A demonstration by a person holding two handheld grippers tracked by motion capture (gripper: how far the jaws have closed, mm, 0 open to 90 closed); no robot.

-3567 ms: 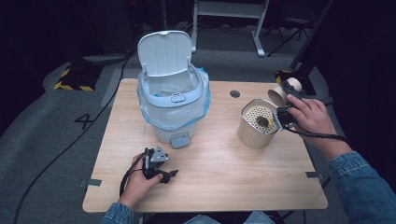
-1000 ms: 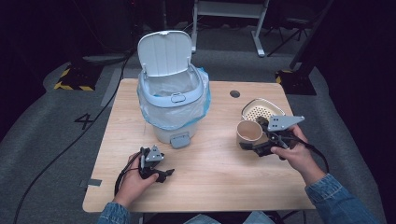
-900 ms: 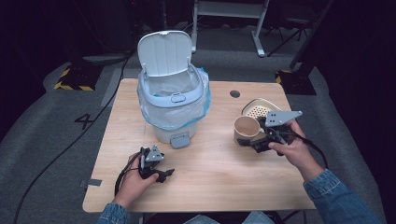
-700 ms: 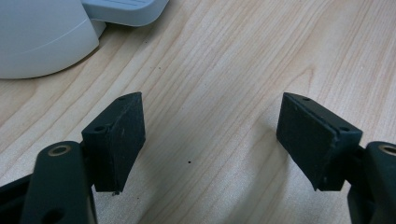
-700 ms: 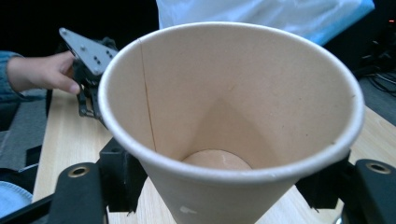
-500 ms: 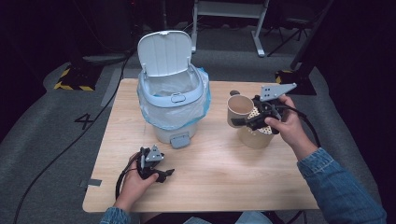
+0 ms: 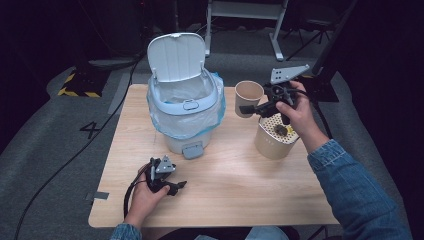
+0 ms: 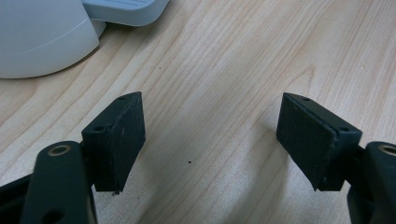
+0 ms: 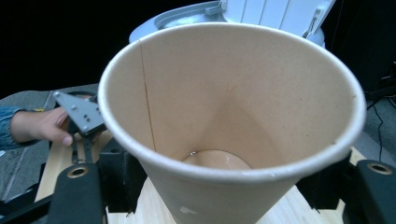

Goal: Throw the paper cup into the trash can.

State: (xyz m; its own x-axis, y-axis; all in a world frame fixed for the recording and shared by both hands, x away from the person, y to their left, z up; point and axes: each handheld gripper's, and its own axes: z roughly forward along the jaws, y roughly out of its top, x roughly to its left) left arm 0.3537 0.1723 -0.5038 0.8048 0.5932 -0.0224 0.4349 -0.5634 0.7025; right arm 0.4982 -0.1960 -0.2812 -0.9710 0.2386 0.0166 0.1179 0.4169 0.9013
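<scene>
High view, table: light wooden table (image 7: 240, 195) on a grey floor, dark room behind.
High view, bin: white pedal bin (image 7: 184, 107) at far left-centre of the table, lid up, clear liner bag folded over its rim.
High view, right gripper: right gripper (image 7: 248, 107) held up by the right hand (image 7: 299, 112), jaws closed on a paper cup (image 7: 248, 95); the cup is lifted between the bin and a perforated beige canister (image 7: 274, 137), mouth tilted toward the camera.
High view, canister: stands right of the bin, something dark and yellow inside.
High view, left gripper: left gripper (image 7: 176, 186) low over the near left of the table in the left hand (image 7: 145, 192).
Left gripper view: jaws spread wide, nothing between them, bare wood below; the bin's base (image 8: 42, 37) and pedal at far left.
Right gripper view: the cup (image 9: 233, 121) is clamped between both jaws, inside empty, bin lid (image 9: 275, 14) behind it, left hand (image 9: 42, 125) farther off.
</scene>
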